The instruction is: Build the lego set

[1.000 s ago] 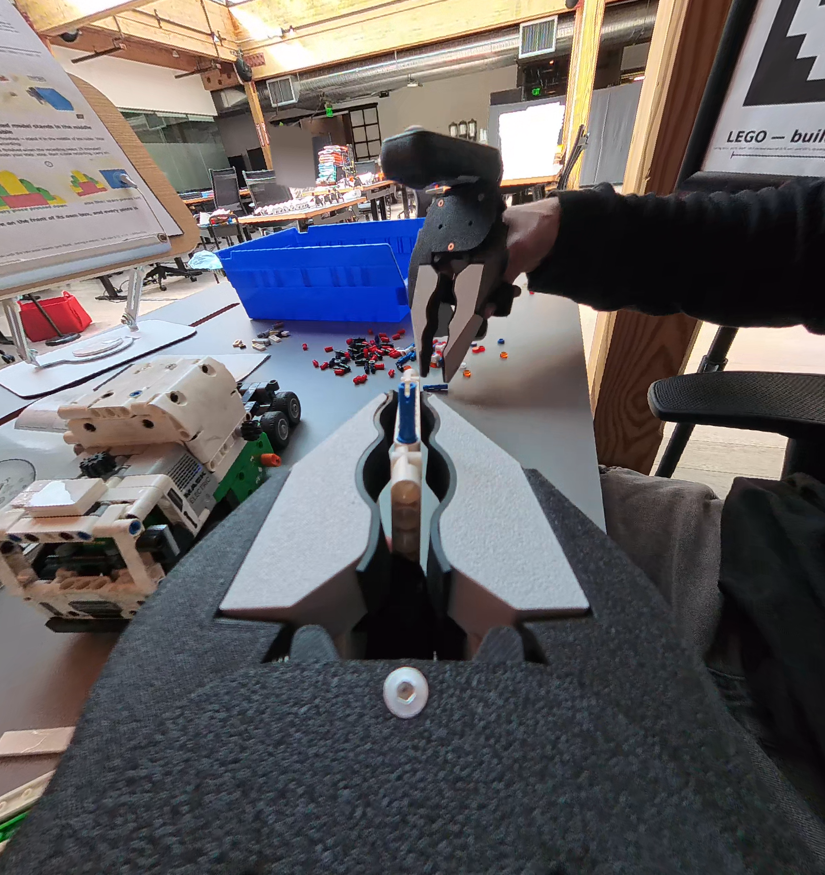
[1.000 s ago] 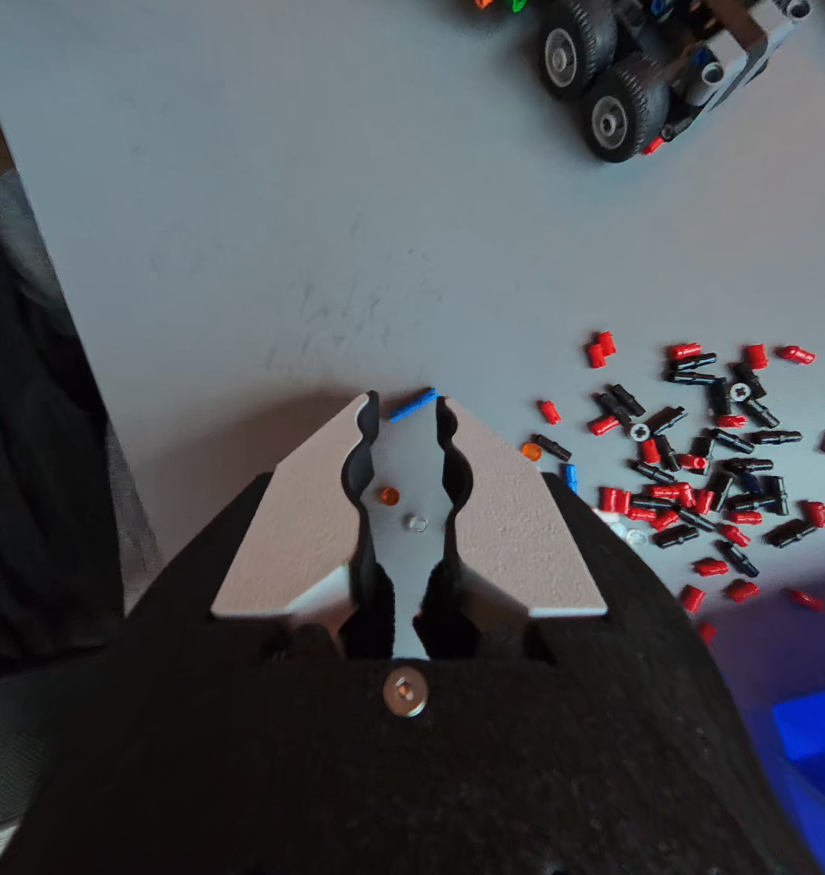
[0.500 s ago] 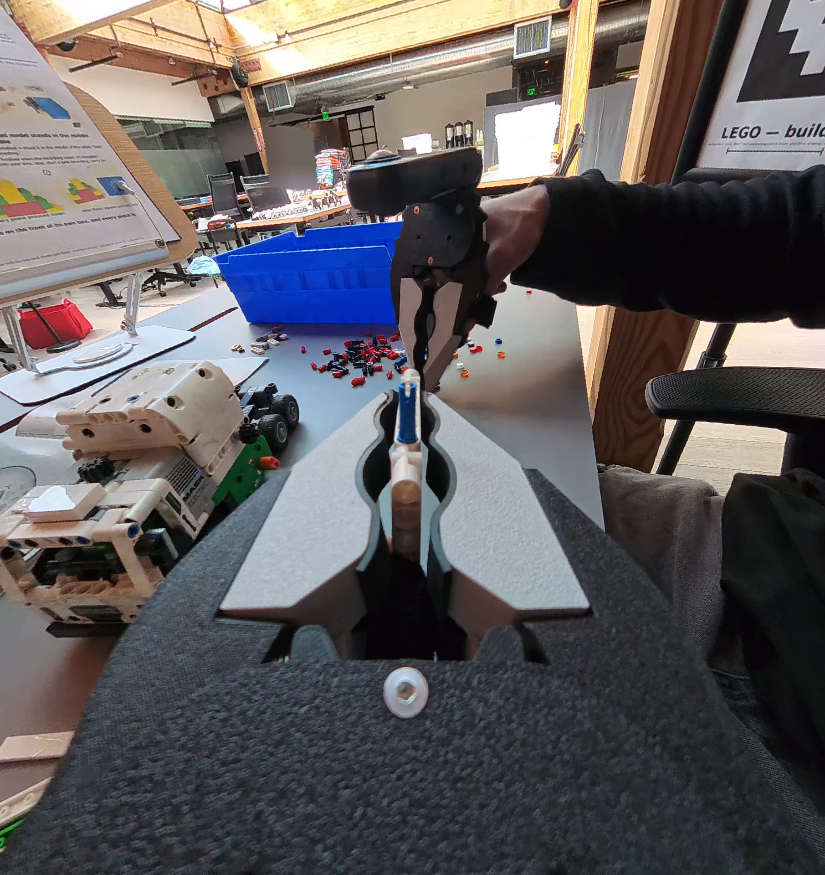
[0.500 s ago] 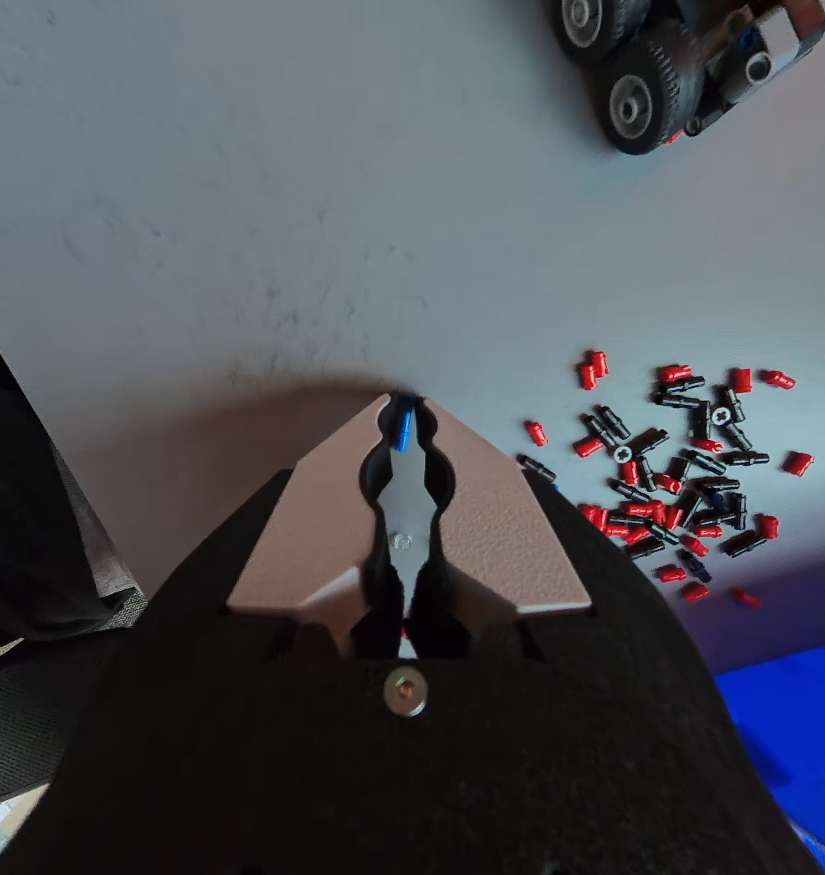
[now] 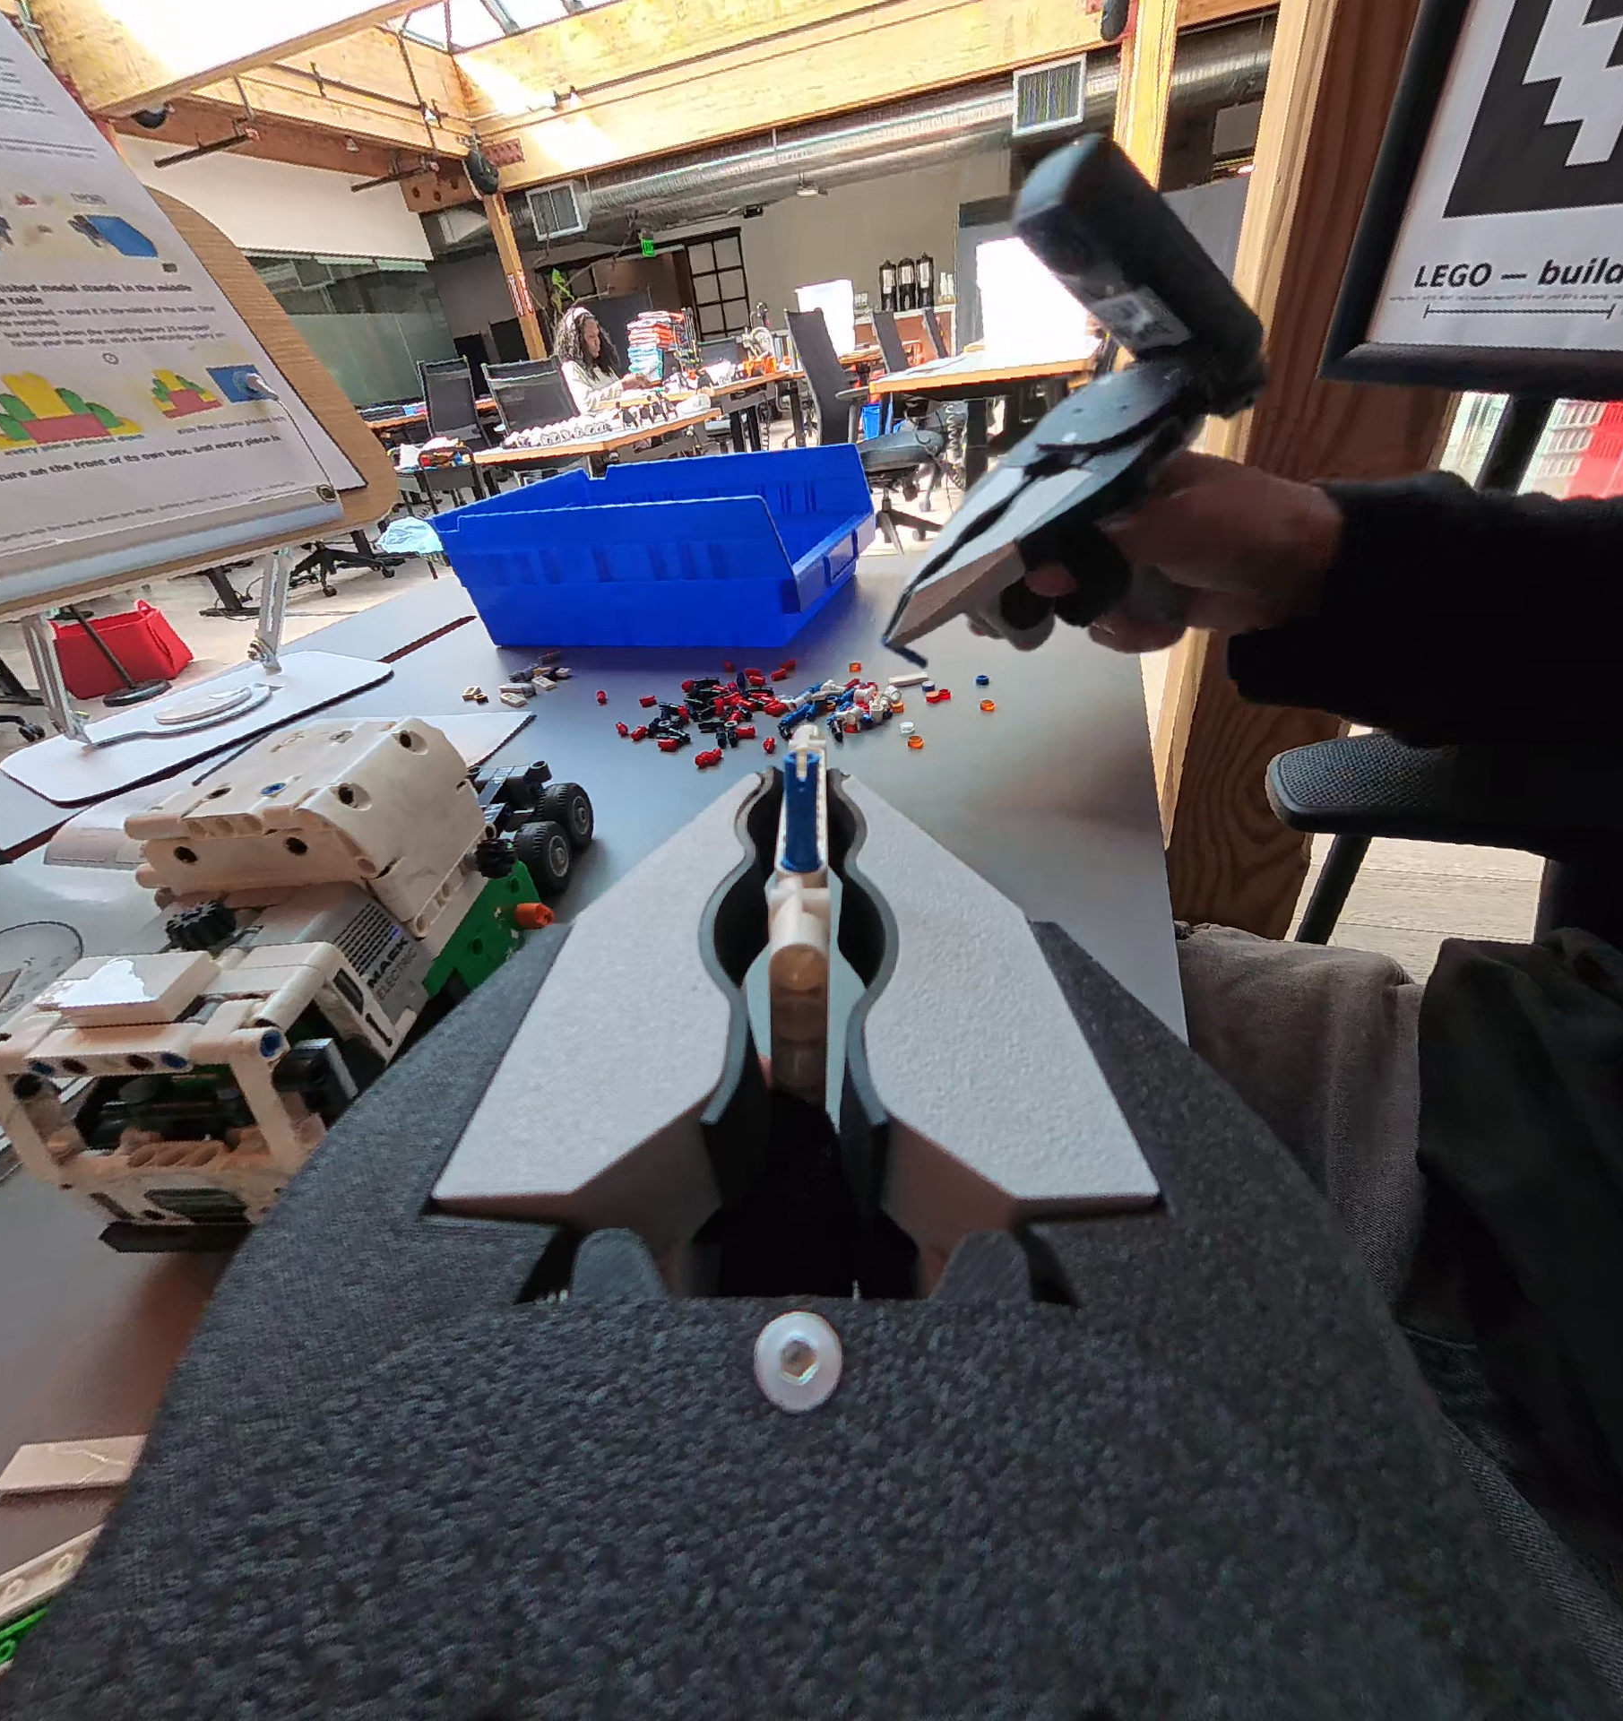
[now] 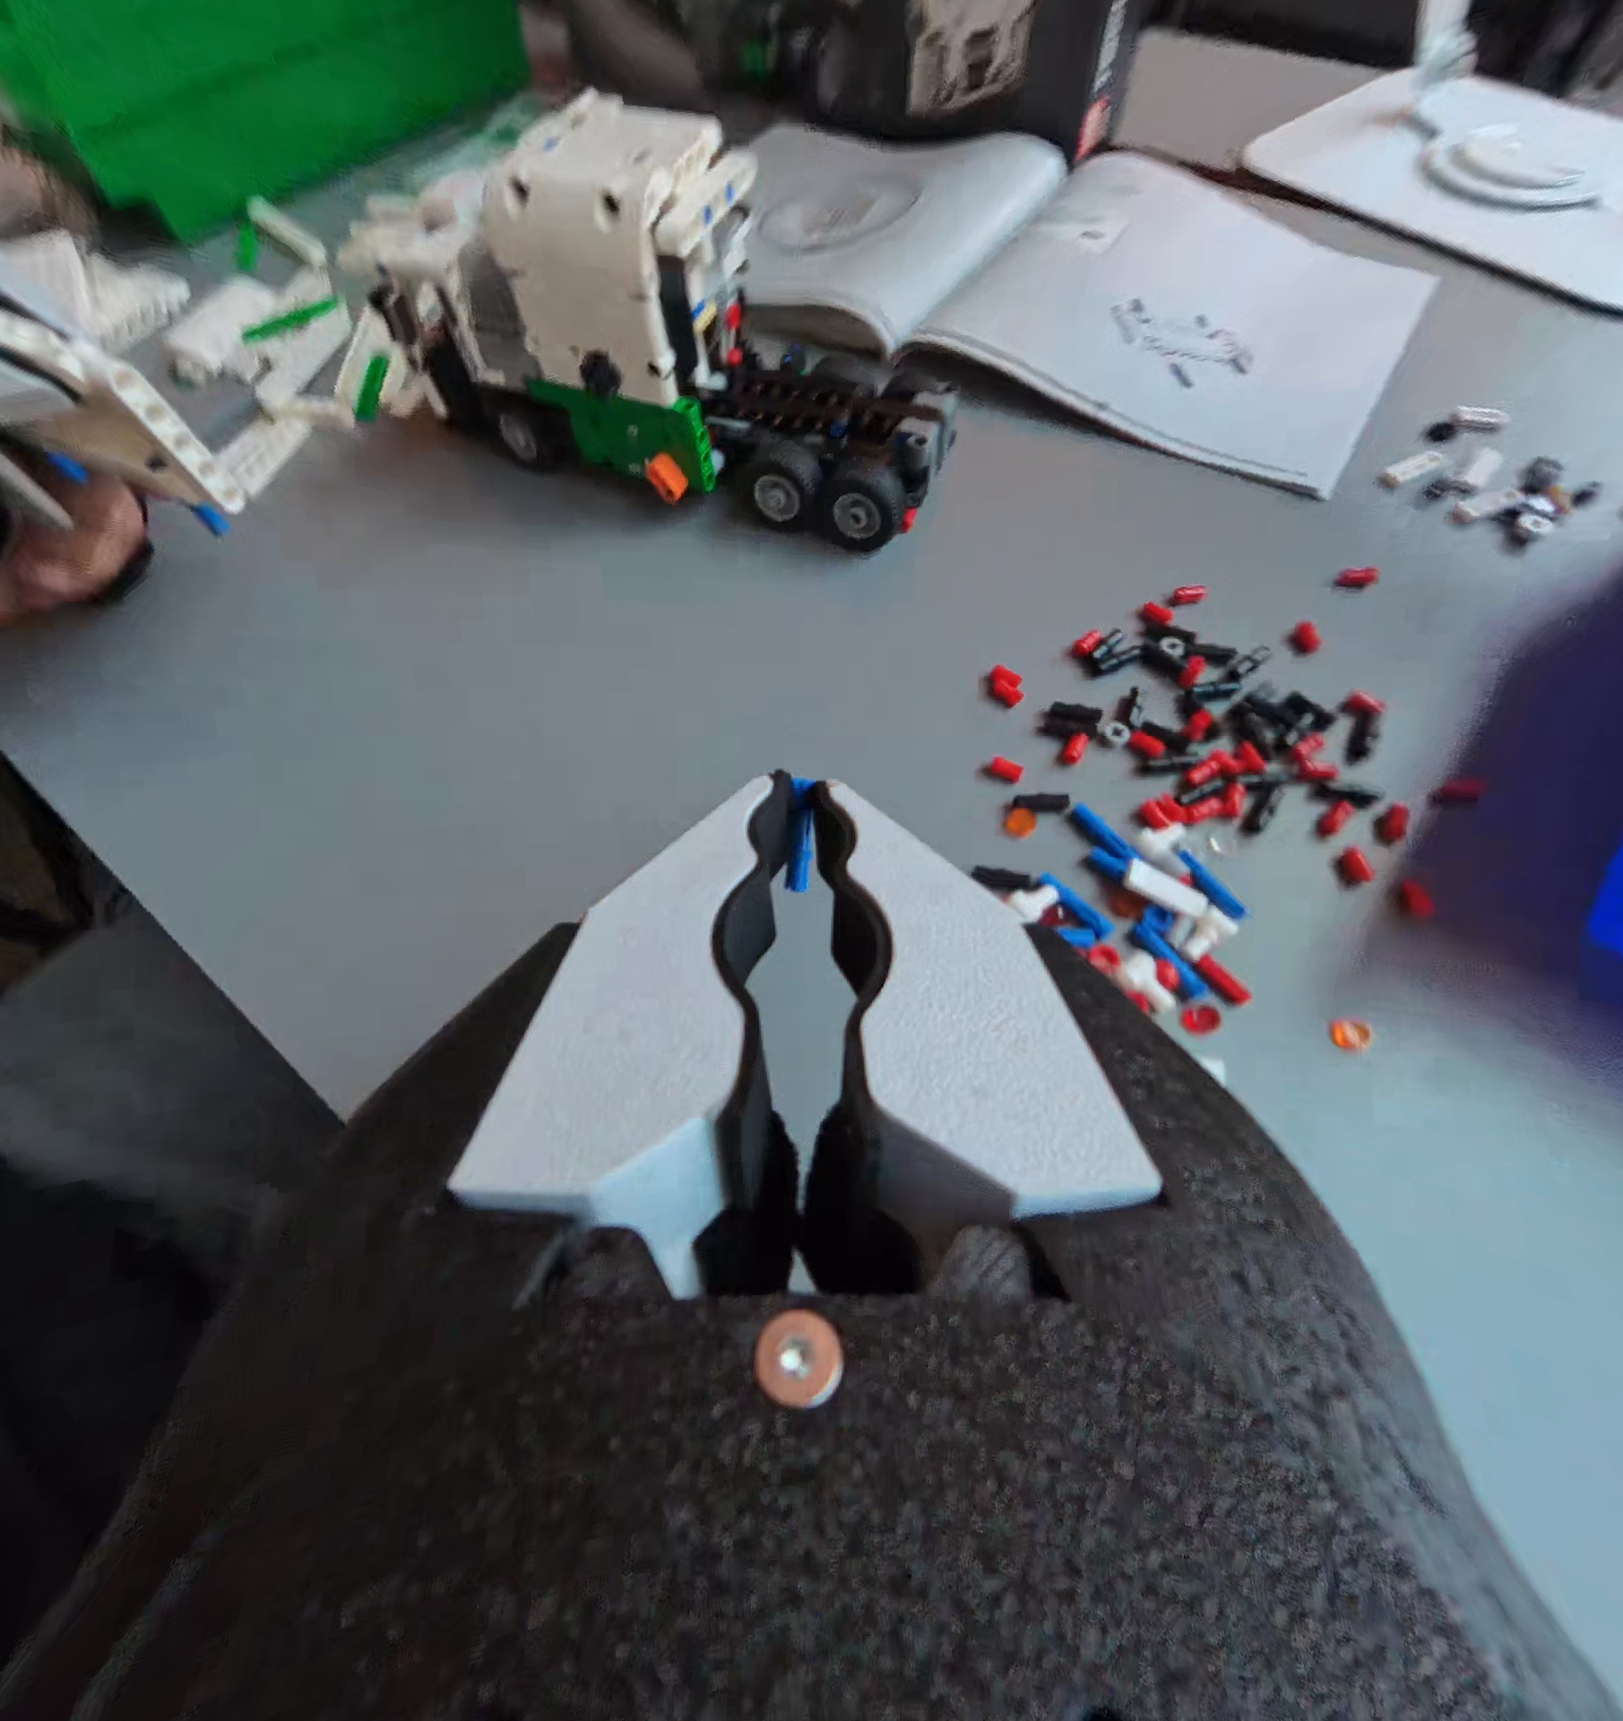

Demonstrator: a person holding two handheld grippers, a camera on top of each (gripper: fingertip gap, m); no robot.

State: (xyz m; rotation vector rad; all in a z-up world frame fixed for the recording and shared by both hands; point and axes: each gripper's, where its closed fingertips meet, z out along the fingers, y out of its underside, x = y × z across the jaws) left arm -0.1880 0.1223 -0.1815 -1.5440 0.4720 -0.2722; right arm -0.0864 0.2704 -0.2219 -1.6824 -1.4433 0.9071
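Grey worktop cluttered with loose pins. Right tool clamped on blue pin at tips; tiny, light, slippery, rigid. Left tool grips white beam, edgewise. Part-built truck beyond.

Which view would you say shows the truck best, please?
The right wrist view: the truck appears side-on and whole, from white cab to rear wheels, though slightly blurred. The left wrist view shows the truck sharper but nearer, front-on, with the left hand-held gripper covering part of it.
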